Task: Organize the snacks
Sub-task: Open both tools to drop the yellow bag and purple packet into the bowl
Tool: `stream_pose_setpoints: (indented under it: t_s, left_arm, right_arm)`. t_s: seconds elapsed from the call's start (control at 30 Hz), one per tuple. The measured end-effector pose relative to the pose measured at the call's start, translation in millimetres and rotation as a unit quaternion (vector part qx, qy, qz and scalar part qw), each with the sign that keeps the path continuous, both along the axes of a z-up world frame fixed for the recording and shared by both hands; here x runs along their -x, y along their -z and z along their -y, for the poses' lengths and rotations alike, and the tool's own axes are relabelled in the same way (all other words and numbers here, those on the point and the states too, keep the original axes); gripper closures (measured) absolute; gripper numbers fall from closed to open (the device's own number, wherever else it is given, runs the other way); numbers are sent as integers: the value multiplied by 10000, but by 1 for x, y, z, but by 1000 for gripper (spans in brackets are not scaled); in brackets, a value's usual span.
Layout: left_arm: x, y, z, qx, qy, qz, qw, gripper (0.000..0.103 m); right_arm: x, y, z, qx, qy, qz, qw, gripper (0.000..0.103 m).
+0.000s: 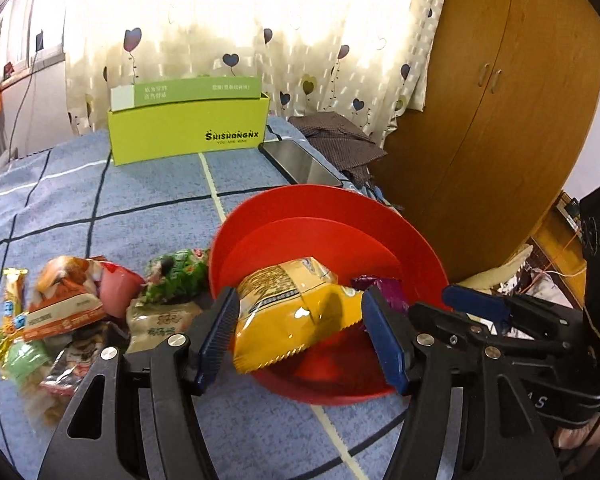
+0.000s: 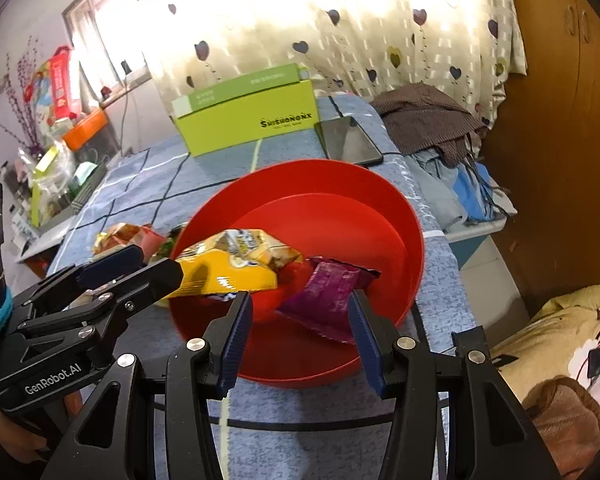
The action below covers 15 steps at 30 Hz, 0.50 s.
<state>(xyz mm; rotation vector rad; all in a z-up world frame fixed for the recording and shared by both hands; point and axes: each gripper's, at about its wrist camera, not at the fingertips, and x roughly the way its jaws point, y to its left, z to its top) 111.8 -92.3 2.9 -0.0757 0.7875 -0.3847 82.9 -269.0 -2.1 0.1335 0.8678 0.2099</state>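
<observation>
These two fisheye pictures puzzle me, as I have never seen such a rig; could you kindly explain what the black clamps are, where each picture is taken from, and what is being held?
The clamps are hand-held two-finger grippers, one in each of a person's hands, each carrying a camera that looks along its fingers. One picture looks out from the left gripper, the other from the right gripper; each also shows the other gripper at its edge.

On the blue checked blanket sits a red bowl holding a yellow snack packet and a purple packet. A pile of other snacks lies beside the bowl. Behind are a green box and a phone.

Both grippers are open above the bowl and hold nothing.
</observation>
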Motion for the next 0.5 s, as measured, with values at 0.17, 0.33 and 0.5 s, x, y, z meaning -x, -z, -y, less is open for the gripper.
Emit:
stream_pose_setpoints:
  t_s: [0.17, 0.33, 0.5]
  left_arm:
    - [12, -5, -13, 28, -74, 39, 10000, 39]
    - [23, -9, -26, 59, -135, 36, 9999, 39]
    - [34, -8, -42, 72, -290, -13, 9996, 39]
  right_arm:
    - [7, -6, -12, 44, -135, 78, 9999, 55]
    - [15, -12, -30, 129, -357, 154, 9992, 55]
    - [19, -12, -48, 197, -549, 160, 9982, 55]
